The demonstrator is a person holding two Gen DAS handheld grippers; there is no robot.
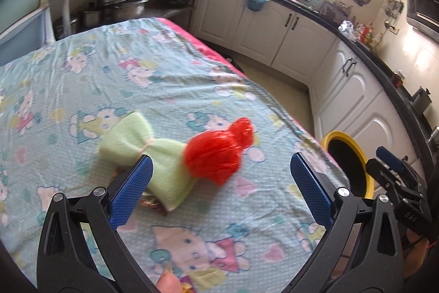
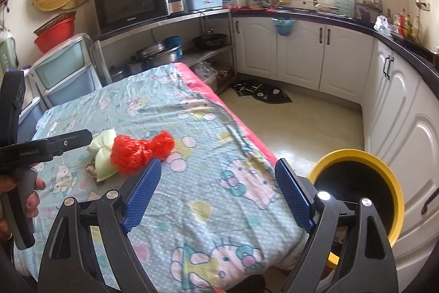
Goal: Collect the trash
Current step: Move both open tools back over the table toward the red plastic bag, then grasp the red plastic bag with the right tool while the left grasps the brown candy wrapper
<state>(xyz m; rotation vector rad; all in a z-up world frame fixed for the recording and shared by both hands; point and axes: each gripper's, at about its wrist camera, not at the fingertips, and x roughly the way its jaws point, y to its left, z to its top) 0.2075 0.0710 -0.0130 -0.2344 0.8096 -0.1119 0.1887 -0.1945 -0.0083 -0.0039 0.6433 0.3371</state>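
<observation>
A crumpled red plastic bag [image 1: 216, 150] [image 2: 137, 153] lies on the cartoon-print tablecloth [image 1: 82, 73], touching a pale green folded cloth [image 1: 131, 142] [image 2: 103, 153]. A small dark wrapper [image 1: 151, 203] [image 2: 93, 169] peeks out from under the cloth. My left gripper [image 1: 221, 157] is open and hovers just short of the bag, nothing between its blue pads [image 1: 131, 191]. My right gripper [image 2: 218, 162] is open too, over bare tablecloth right of the bag. A black bin with a yellow rim [image 2: 356, 154] [image 1: 333, 135] stands on the floor by the table's right edge.
White cabinets [image 2: 301, 54] under a black counter wrap the right side and back. A dark mat [image 2: 260, 94] lies on the floor. Plastic drawers [image 2: 65, 73] and a shelf with a microwave [image 2: 131, 3] and pots stand behind the table. A hand [image 2: 30, 191] holds the left gripper's handle.
</observation>
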